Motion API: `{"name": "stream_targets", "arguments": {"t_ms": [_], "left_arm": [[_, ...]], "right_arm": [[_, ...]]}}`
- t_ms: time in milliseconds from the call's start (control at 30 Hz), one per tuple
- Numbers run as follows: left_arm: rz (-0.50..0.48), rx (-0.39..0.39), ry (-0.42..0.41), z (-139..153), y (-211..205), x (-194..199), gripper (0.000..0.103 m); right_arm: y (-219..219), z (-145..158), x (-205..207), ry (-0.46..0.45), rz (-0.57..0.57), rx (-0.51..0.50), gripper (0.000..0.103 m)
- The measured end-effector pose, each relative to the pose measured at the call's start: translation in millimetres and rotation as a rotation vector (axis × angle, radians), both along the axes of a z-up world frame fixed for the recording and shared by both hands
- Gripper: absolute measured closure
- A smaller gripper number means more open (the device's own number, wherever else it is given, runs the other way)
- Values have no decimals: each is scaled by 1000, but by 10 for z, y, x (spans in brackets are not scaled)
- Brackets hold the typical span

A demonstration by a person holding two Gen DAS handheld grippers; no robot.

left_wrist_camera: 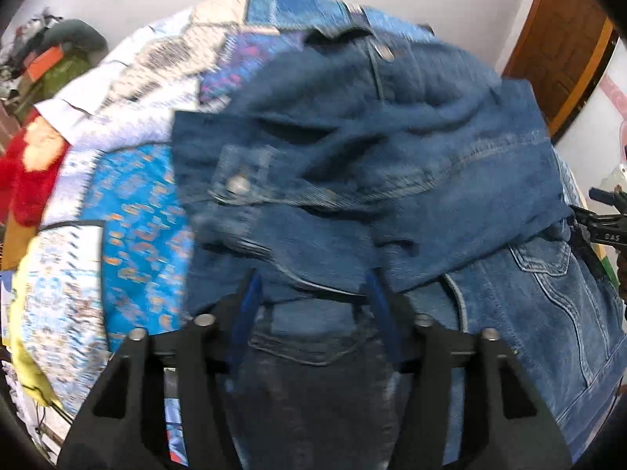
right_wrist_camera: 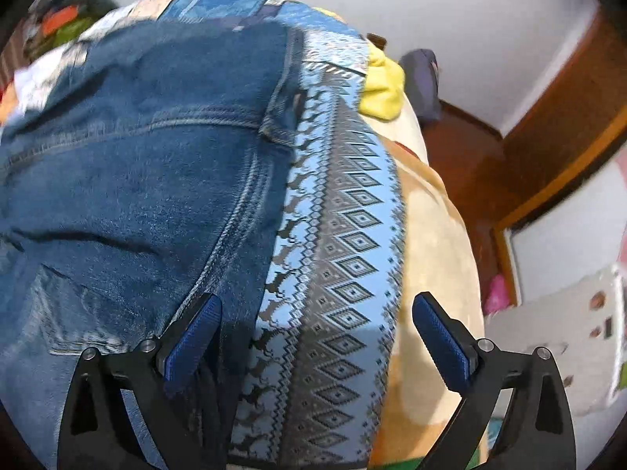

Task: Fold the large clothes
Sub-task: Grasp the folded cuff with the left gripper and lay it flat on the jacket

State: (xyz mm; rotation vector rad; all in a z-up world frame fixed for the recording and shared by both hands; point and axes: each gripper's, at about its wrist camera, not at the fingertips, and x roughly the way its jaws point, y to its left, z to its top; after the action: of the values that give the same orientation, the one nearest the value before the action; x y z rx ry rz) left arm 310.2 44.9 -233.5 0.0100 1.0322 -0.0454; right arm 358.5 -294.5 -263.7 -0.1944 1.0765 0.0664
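A blue denim jacket (left_wrist_camera: 372, 164) lies crumpled on a bed with a patterned blue spread (left_wrist_camera: 133, 211). My left gripper (left_wrist_camera: 313, 290) is low over the jacket, its blue-padded fingers apart with a fold of denim lying between them. In the right wrist view the jacket (right_wrist_camera: 129, 180) fills the left side. My right gripper (right_wrist_camera: 317, 337) is open and empty at the jacket's right edge, over the spread's diamond-patterned border (right_wrist_camera: 345, 235). The right gripper also shows at the left wrist view's right edge (left_wrist_camera: 605, 227).
A beige blanket (right_wrist_camera: 439, 243) hangs off the bed's right side, with a yellow cloth (right_wrist_camera: 382, 90) beyond. A brown wooden door (left_wrist_camera: 564, 43) and white walls stand to the right. Red fabric (left_wrist_camera: 27, 180) and piled items (left_wrist_camera: 51, 62) lie at the left.
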Motion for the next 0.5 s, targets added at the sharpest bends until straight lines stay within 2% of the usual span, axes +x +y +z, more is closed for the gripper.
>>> {"name": "stream_targets", "arguments": {"t_ms": [133, 233, 400, 500], "left_arm": [[76, -32, -40, 113, 347, 47, 38], [134, -66, -30, 67, 528, 238, 37], [157, -189, 91, -293, 682, 684, 38], [207, -240, 152, -519, 709, 850, 37]], "right_arm": [[9, 241, -45, -50, 27, 71, 6], [137, 400, -49, -84, 51, 96, 6], [259, 504, 57, -85, 63, 172, 6], [260, 510, 76, -72, 56, 212, 6]]}}
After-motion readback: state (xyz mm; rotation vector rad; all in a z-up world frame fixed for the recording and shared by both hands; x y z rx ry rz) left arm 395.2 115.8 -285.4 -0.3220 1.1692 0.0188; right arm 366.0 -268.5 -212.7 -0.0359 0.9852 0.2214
